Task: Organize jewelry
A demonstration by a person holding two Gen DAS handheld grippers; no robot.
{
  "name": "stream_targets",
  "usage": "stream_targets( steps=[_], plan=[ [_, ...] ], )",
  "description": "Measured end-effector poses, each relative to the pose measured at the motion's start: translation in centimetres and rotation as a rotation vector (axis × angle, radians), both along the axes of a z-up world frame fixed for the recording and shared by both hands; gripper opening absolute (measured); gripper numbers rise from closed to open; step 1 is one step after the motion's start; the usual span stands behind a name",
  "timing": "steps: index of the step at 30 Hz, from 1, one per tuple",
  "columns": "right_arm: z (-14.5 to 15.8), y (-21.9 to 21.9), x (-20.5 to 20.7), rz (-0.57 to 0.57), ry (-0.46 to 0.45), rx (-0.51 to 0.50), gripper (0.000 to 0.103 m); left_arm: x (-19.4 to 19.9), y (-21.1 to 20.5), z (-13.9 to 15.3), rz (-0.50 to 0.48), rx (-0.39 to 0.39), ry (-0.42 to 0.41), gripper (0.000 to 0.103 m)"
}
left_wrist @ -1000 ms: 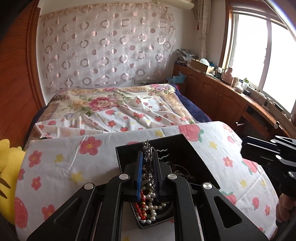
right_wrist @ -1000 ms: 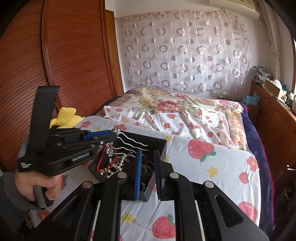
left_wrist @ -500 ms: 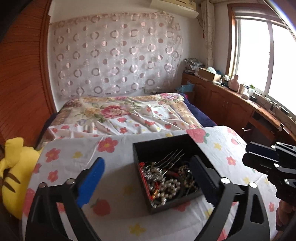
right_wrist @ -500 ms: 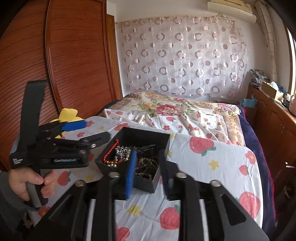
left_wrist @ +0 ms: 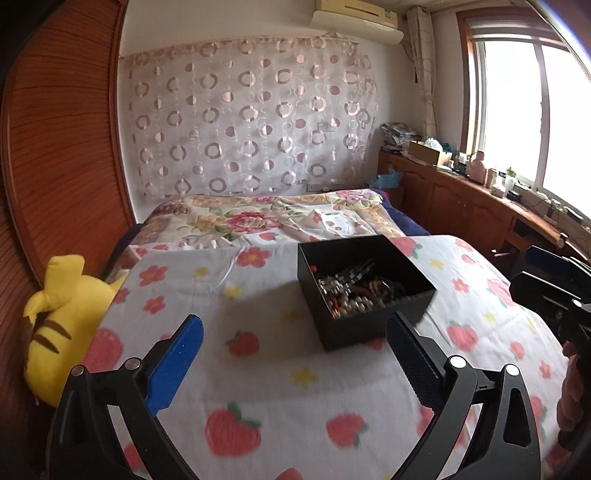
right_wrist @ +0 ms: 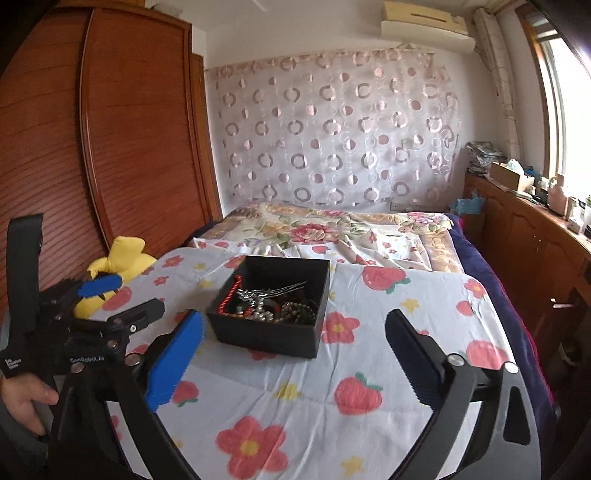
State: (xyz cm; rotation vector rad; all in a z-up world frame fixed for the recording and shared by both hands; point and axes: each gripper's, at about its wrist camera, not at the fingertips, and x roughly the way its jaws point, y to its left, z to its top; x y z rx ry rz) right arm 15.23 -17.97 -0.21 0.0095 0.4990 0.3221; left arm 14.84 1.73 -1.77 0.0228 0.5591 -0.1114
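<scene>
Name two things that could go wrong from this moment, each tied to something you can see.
1. The jewelry lies heaped together in the black box; hairpins, beads and pearls look tangled, so picking one piece may drag others out.
2. The box sits on a soft flowered sheet; a push from the open left gripper or right gripper might tip it.

Yellow plush toy [left_wrist: 62,325] at left edge of strawberry/flower print cloth [left_wrist: 280,376], by wood wardrobe [right_wrist: 92,147]. Floral bedspread [right_wrist: 332,236] behind. Circle-pattern curtain [left_wrist: 251,118] on back wall, AC unit [left_wrist: 356,20] above. Window [left_wrist: 535,122] on right w/ cluttered wood counter [left_wrist: 480,192] below.
</scene>
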Motion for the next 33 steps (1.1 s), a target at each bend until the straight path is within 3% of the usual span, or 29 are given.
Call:
stream_targets(
  steps=[8,15,33],
  plan=[
    [-0.5,-0.7,-5.2,-0.066,0.004,0.028,0.101,-5.6,0.4,1.1,0.010,-0.051,-0.022,0.096],
    [-0.8,-0.5,-7.6,-0.089,-0.011,-0.008,0.101,-8.6,0.3,1.6,0.025,-0.024,-0.045,0.096],
    [0.3,0.0,-8.8,-0.080,-0.042,-0.008,0.101,-10.3,0.7,3.3,0.036,-0.008,-0.096,0.096]
  ],
)
